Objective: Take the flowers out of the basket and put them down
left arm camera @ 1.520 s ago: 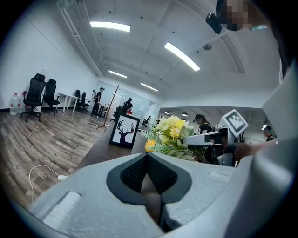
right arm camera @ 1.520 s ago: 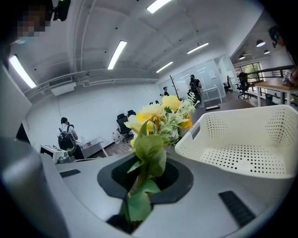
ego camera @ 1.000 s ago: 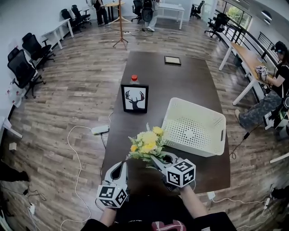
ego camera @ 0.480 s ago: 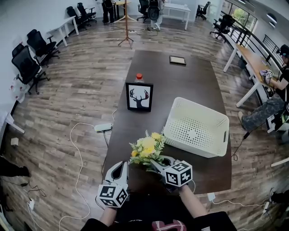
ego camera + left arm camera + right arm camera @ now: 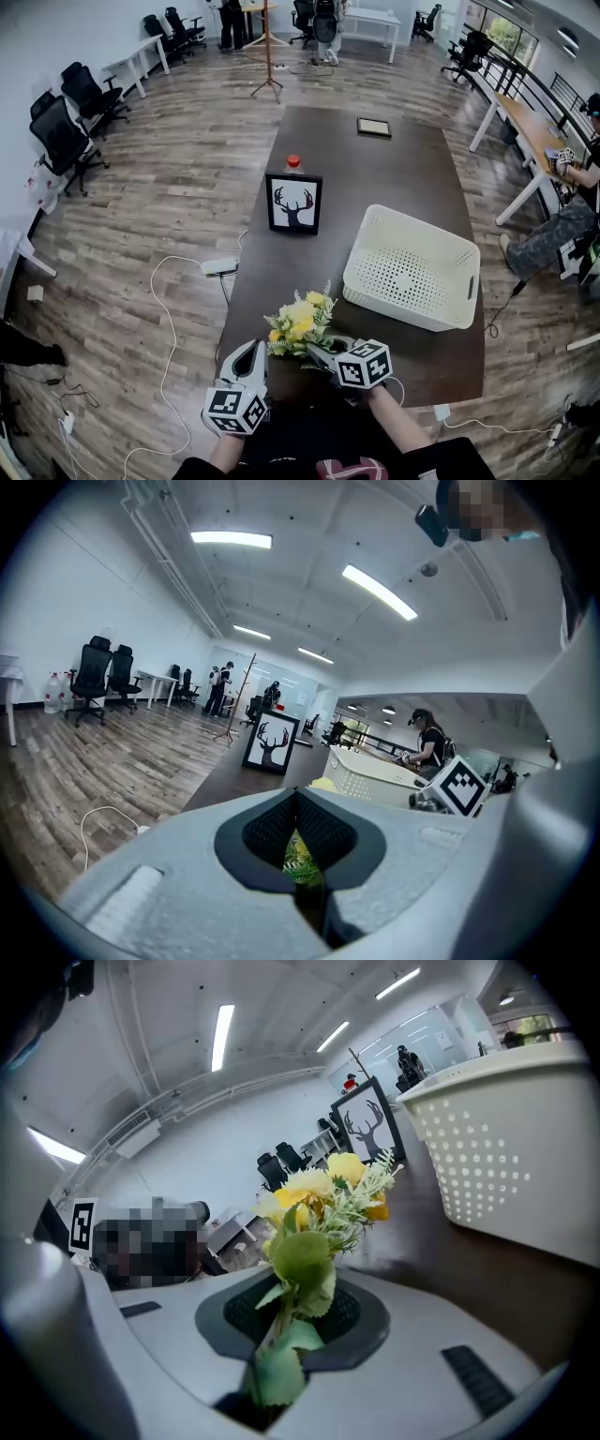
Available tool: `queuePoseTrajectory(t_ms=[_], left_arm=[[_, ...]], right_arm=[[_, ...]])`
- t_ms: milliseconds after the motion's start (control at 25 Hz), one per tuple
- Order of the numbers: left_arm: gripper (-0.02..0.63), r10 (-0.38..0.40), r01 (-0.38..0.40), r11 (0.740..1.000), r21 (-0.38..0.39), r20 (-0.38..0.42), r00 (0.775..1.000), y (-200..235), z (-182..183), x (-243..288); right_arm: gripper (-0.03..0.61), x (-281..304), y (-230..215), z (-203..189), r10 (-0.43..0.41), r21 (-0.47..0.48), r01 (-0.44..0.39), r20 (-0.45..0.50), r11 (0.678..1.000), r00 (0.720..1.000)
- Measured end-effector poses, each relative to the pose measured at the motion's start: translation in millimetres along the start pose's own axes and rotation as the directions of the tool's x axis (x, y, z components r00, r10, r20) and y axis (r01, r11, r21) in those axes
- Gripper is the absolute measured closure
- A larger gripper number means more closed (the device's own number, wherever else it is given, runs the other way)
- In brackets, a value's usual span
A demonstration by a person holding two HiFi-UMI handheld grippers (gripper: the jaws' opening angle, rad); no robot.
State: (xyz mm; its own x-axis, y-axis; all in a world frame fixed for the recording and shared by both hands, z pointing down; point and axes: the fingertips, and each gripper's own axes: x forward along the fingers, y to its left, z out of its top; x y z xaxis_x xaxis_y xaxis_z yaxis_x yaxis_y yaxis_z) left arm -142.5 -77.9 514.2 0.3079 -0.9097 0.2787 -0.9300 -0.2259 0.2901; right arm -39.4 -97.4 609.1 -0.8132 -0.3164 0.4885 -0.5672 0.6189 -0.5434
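A small bunch of yellow flowers with green leaves [image 5: 298, 323] is over the near part of the dark table [image 5: 375, 178], left of the white perforated basket [image 5: 412, 267]. My right gripper [image 5: 323, 353] is shut on its stem; in the right gripper view the stem and leaves [image 5: 286, 1335] pass between the pads and the blooms [image 5: 323, 1194] stick out beyond them. Whether the bunch touches the table I cannot tell. My left gripper [image 5: 247, 359] hovers just left of the flowers at the near table edge, its jaws together and holding nothing [image 5: 298, 841].
A framed deer picture [image 5: 293, 202] stands mid-table with a red-capped bottle [image 5: 293, 162] behind it. A small flat frame [image 5: 373, 127] lies at the far end. A power strip and cables [image 5: 218, 266] lie on the floor to the left. Office chairs and desks ring the room.
My right gripper has carried the flowers away from the basket's corner, toward me and the near table edge. The left gripper has stayed where it was.
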Motion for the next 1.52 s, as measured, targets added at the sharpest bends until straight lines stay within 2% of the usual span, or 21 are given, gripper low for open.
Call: queuePoseTrajectory(t_ms=[160, 360, 520, 760, 920, 1200, 1520], left_arm=[[0.606, 0.003, -0.003, 1.0, 0.005, -0.004, 1.0, -1, 1, 0], [0.606, 0.001, -0.002, 1.0, -0.002, -0.013, 1.0, -2, -2, 3], [0.606, -0.006, 0.006, 1.0, -0.013, -0.022, 1.0, -5, -7, 6], [0.606, -0.012, 0.011, 1.0, -0.018, -0.041, 0.999, -5, -13, 12], [0.606, -0.023, 0.023, 1.0, -0.014, -0.049, 0.999, -8, -14, 14], [0.606, -0.039, 0.037, 0.999, -0.032, -0.073, 0.997, -12, -23, 17], [0.606, -0.058, 0.056, 0.998, -0.037, -0.075, 0.995, -13, -23, 22]], right_arm=[[0.492, 4, -4, -7, 0.004, 0.021, -0.004, -0.018, 1.0, 1.0], [0.488, 7, -16, -20, -0.036, -0.032, 0.033, -0.081, 0.999, 0.996], [0.485, 8, -29, -25, -0.056, -0.011, 0.055, -0.113, 0.998, 0.992], [0.471, 13, -37, -26, -0.068, -0.071, 0.058, -0.149, 0.996, 0.986], [0.448, 16, -39, -28, -0.064, -0.095, 0.047, -0.178, 0.994, 0.982], [0.392, 11, -46, -32, -0.073, -0.082, 0.058, -0.202, 0.995, 0.977], [0.332, 4, -51, -33, -0.098, -0.09, 0.082, -0.194, 0.993, 0.976]])
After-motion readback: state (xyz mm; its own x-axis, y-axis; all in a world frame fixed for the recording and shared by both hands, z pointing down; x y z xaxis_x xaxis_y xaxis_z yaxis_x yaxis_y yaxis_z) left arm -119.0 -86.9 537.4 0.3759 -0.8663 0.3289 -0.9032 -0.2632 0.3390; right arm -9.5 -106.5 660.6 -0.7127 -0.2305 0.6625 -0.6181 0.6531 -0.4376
